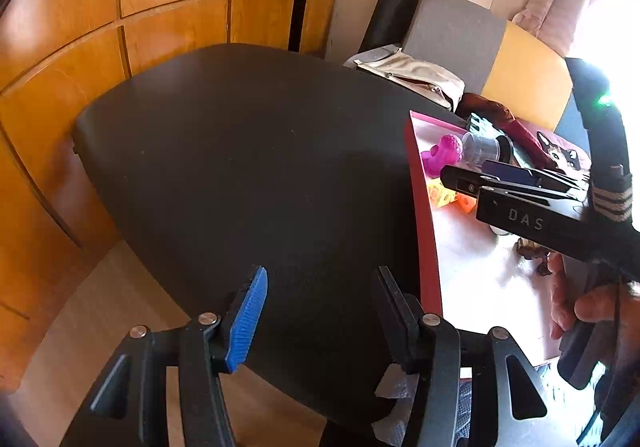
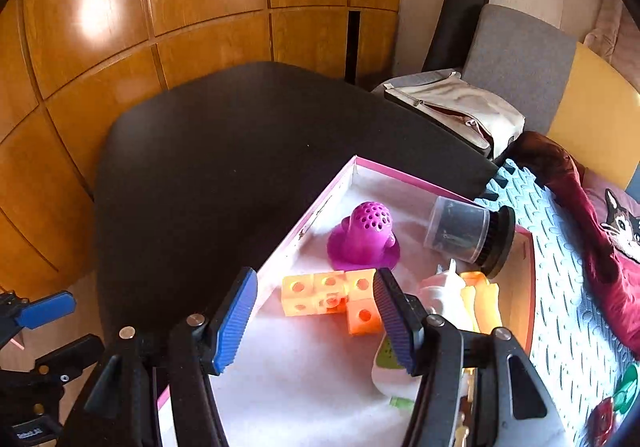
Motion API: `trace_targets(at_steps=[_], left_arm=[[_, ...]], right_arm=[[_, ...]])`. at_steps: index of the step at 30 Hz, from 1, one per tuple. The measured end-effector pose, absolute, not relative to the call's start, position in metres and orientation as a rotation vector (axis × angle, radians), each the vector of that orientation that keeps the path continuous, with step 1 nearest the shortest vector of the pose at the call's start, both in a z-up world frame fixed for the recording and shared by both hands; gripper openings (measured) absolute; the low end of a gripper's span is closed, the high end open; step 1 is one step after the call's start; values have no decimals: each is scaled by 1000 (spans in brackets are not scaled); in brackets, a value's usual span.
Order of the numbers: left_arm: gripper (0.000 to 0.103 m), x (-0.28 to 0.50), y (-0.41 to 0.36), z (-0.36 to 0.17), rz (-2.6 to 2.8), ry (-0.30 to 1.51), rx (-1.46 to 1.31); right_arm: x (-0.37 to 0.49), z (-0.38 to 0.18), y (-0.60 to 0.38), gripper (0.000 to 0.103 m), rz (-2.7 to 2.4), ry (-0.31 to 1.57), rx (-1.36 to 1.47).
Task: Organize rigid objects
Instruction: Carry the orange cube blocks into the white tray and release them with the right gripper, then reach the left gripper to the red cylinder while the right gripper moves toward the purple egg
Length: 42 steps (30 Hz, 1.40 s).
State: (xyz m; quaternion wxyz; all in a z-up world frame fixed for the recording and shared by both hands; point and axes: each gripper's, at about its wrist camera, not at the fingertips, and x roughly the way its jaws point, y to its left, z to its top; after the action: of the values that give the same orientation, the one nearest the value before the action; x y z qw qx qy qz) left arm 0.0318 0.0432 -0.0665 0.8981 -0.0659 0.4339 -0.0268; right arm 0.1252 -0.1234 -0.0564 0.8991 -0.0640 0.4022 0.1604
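Observation:
A pink-rimmed box (image 2: 304,223) with a white floor lies at the black table's right edge. Inside it are a purple perforated toy (image 2: 366,235), a cluster of orange cubes (image 2: 332,297), a clear jar with a black lid (image 2: 464,233) on its side, and a white and orange toy (image 2: 460,295). My right gripper (image 2: 314,279) hovers open over the box's near part, the cubes just beyond its fingertips, nothing held. My left gripper (image 1: 322,279) stands open above the bare table (image 1: 240,167). The left wrist view also shows the box (image 1: 420,183), the purple toy (image 1: 444,153) and the right gripper (image 1: 464,187).
Wooden cabinet doors (image 2: 200,7) stand behind the table. A cream bag (image 2: 460,111) lies at the table's far right corner, with a grey chair back (image 2: 520,59) behind it. A teal foam mat (image 2: 560,287) and red cat-print cloth (image 2: 616,247) lie right of the box.

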Motion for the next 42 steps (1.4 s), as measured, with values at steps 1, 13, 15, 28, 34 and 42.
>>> trace_targets(at_steps=[1, 13, 15, 28, 34, 42], left_arm=[[56, 31, 43, -65, -57, 896, -137], [56, 24, 34, -56, -79, 873, -116], [56, 23, 33, -56, -82, 873, -115], [60, 19, 17, -50, -128, 865, -80], [60, 19, 4, -47, -163, 868, -59], [61, 19, -15, -44, -233, 877, -43]], right_arm=[[127, -56, -125, 61, 327, 832, -128], [91, -43, -134, 61, 277, 780, -75], [86, -41, -137, 61, 267, 774, -65], [49, -32, -163, 62, 190, 728, -16], [33, -28, -190, 62, 149, 717, 3], [16, -30, -253, 62, 33, 729, 55]])
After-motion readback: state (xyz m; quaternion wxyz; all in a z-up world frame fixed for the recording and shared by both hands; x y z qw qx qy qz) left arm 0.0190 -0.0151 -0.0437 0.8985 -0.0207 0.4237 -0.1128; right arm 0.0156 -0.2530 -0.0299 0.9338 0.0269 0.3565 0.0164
